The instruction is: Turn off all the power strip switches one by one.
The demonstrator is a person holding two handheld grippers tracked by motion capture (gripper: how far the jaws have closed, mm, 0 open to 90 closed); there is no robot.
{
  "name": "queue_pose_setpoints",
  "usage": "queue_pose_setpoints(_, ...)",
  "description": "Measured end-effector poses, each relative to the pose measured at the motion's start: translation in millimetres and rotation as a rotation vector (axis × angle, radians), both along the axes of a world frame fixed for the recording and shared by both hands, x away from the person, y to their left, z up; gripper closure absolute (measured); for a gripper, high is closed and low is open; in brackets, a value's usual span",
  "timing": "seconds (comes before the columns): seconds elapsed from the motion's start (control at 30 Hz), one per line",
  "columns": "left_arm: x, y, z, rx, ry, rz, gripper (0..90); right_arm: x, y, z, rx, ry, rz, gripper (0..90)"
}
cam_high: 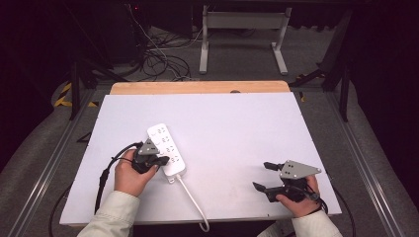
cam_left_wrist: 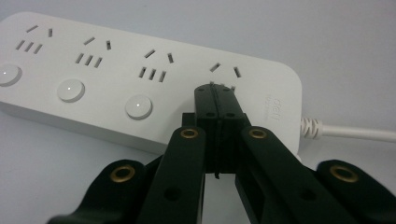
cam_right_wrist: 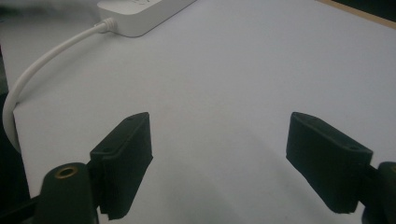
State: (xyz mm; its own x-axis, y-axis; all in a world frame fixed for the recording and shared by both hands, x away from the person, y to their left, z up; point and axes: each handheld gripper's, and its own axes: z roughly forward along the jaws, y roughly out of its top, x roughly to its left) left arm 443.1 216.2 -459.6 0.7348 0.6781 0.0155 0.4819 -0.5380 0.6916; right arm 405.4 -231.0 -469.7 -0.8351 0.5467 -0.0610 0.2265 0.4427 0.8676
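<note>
The white power strip (cam_high: 167,149) lies flat on the left half of the desk (cam_high: 237,128), its cord (cam_high: 193,202) trailing off the near edge. In the left gripper view we see three round switch buttons along its near side; the fourth, at the cord end, sits hidden under our left claw (cam_left_wrist: 216,91), whose jaws are pressed tight together with nothing between them. The tips rest on the strip's top face just by the last socket (cam_left_wrist: 226,71), so we judge that we are pressing that last switch.

The main risk is a miss: the closed tips are narrow, and we cannot tell whether they sit square on the button or beside it, so a push may land on the casing. A slanted push could also slide the light strip across the smooth desk, since nothing braces it. Tips drifting towards the socket slots might catch there.

Our right claw (cam_high: 267,177) rests well apart on the right of the desk, jaws spread wide and empty, too far off to steady the strip.
</note>
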Motion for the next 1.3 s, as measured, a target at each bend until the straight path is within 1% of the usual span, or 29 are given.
queue_pose_setpoints(0.07, 0.0, -0.1, -0.5, -0.001, -0.006, 0.001, 90.0, -0.1, -0.4, 0.0, 0.0, 0.0, -0.002, 22.8)
queue_pose_setpoints(0.17, -0.3, 0.5, -1.0, -0.013, 0.0, 0.008, 90.0, -0.2, -0.4, 0.2, -0.002, -0.001, -0.003, 22.8)
queue_pose_setpoints(0.2, -0.4, 0.5, -1.6, -0.023, 0.004, 0.012, 90.0, -0.3, -0.4, 0.3, -0.003, -0.002, -0.003, 22.8)
queue_pose_setpoints(0.47, -0.6, 1.2, -2.0, -0.022, 0.0, 0.013, 90.0, -0.5, -0.4, 0.2, -0.004, -0.003, -0.002, 22.8)
queue_pose_setpoints(0.5, -0.1, 1.8, -2.2, -0.025, -0.005, 0.013, 90.0, -0.5, -0.4, 0.3, -0.004, -0.002, -0.002, 22.8)
queue_pose_setpoints(0.53, -0.5, 2.0, -2.4, -0.031, 0.004, 0.015, 90.0, -0.5, -0.4, 0.3, -0.004, -0.002, -0.002, 22.8)
queue_pose_setpoints(0.6, -0.5, 1.7, -2.4, -0.031, 0.004, 0.017, 90.0, -0.7, -0.4, 0.3, -0.005, -0.003, -0.003, 22.7)
queue_pose_setpoints(0.63, -0.7, 1.1, -2.1, -0.022, -0.001, 0.013, 90.0, -0.7, -0.4, 0.3, -0.005, -0.003, -0.003, 22.8)
queue_pose_setpoints(0.83, -0.8, 0.9, -2.6, -0.031, 0.007, 0.018, 90.0, -0.7, -0.3, 0.3, -0.005, -0.003, -0.003, 22.6)
queue_pose_setpoints(0.9, -0.7, 1.0, -2.2, -0.021, 0.007, 0.014, 90.0, -0.7, -0.3, 0.1, -0.006, -0.002, -0.003, 22.7)
queue_pose_setpoints(0.93, -0.8, 0.4, -2.4, -0.017, 0.012, 0.02, 90.0, -0.5, -0.2, -0.1, -0.005, -0.001, -0.001, 22.7)
queue_pose_setpoints(1.07, -0.9, 0.5, -2.5, -0.017, 0.008, 0.019, 90.0, -0.4, 0.0, -0.5, -0.011, 0.003, -0.002, 22.7)
queue_pose_setpoints(1.1, -1.0, -0.1, -2.4, -0.016, 0.003, 0.018, 90.0, -0.4, 0.1, -0.6, -0.011, 0.004, -0.003, 22.6)
queue_pose_setpoints(1.13, -1.9, -1.1, -2.4, 0.006, -0.023, 0.015, 90.0, -0.3, 0.1, -0.8, -0.009, 0.004, -0.002, 22.6)
queue_pose_setpoints(1.17, -1.9, -1.1, -2.4, 0.006, -0.023, 0.015, 90.0, -0.2, 0.1, -0.8, -0.01, 0.005, -0.002, 22.7)
queue_pose_setpoints(1.2, -2.8, -0.6, -0.7, -0.011, -0.039, 0.024, 90.0, -0.2, 0.1, -0.8, -0.011, 0.004, -0.002, 22.7)
queue_pose_setpoints(1.23, -2.8, -0.6, -0.7, -0.011, -0.039, 0.024, 90.0, -0.2, 0.1, -0.7, -0.009, 0.003, -0.001, 22.6)
queue_pose_setpoints(1.27, -3.5, 0.3, 0.3, 0.001, -0.056, 0.04, 90.0, -0.2, 0.1, -0.7, -0.009, 0.003, -0.001, 22.6)
queue_pose_setpoints(1.3, -5.0, 3.5, 4.0, -0.016, -0.106, 0.054, 90.0, 0.1, 0.0, -0.8, -0.008, 0.003, -0.001, 22.6)
